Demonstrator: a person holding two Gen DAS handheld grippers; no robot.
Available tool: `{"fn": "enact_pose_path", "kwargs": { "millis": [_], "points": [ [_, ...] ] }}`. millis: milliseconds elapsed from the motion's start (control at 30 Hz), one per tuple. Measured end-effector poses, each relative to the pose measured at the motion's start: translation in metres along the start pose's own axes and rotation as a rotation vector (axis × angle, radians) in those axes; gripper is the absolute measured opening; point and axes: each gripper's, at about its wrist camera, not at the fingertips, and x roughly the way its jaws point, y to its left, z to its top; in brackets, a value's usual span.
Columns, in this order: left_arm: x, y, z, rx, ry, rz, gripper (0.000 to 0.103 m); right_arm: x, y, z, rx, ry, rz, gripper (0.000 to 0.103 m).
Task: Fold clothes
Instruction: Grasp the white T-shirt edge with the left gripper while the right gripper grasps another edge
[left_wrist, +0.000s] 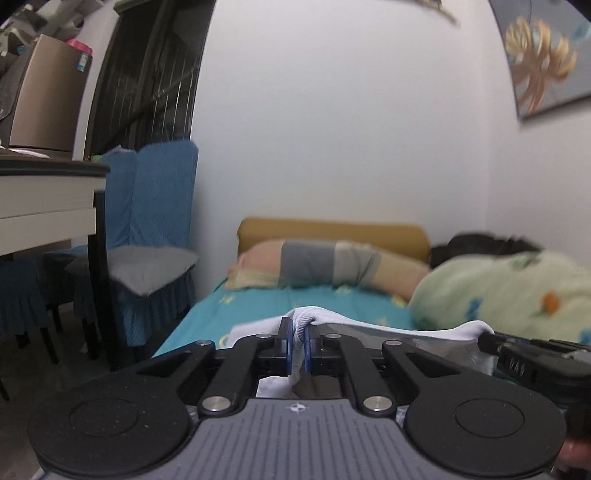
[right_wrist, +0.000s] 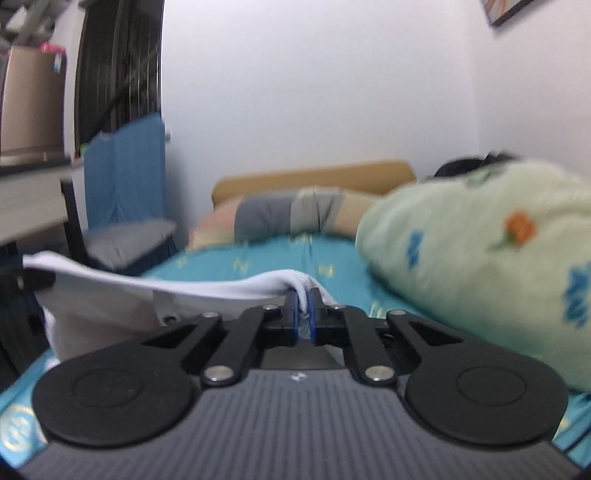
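White cloth pinched at both ends, held over the bed!

Left gripper (left_wrist: 300, 341) and right gripper (right_wrist: 304, 308) each had jaws clamped on the white garment (right_wrist: 110, 295), its ribbed edge stretched between them above the teal bedsheet (right_wrist: 258, 262), likely readying a fold.

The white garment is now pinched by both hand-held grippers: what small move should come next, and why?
Probably lift both together and draw them slightly apart. The left hand-held gripper and the right hand-held gripper each pinch the white garment at its edge, and it sags between them over the bed.
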Motion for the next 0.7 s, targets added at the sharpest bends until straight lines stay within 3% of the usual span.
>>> {"fn": "enact_pose_path", "kwargs": {
  "millis": [300,467,567,700],
  "points": [
    [-0.128,0.014,0.051,-0.088,-0.143,-0.104,0.006,-0.142,0.001,0.054,0.013,-0.149,0.051,0.008],
    [-0.200,0.017,0.056,-0.128,-0.198,-0.171,0.006,-0.223,-0.007,0.059,0.038,-0.220,0.076,0.008],
    [-0.215,0.014,0.039,-0.103,-0.136,-0.186,0.006,-0.224,-0.020,0.043,0.072,-0.150,0.064,0.008],
    [-0.188,0.009,0.016,-0.085,0.057,-0.192,0.006,-0.203,-0.037,0.015,0.128,0.015,0.043,0.008]
  ]
}}
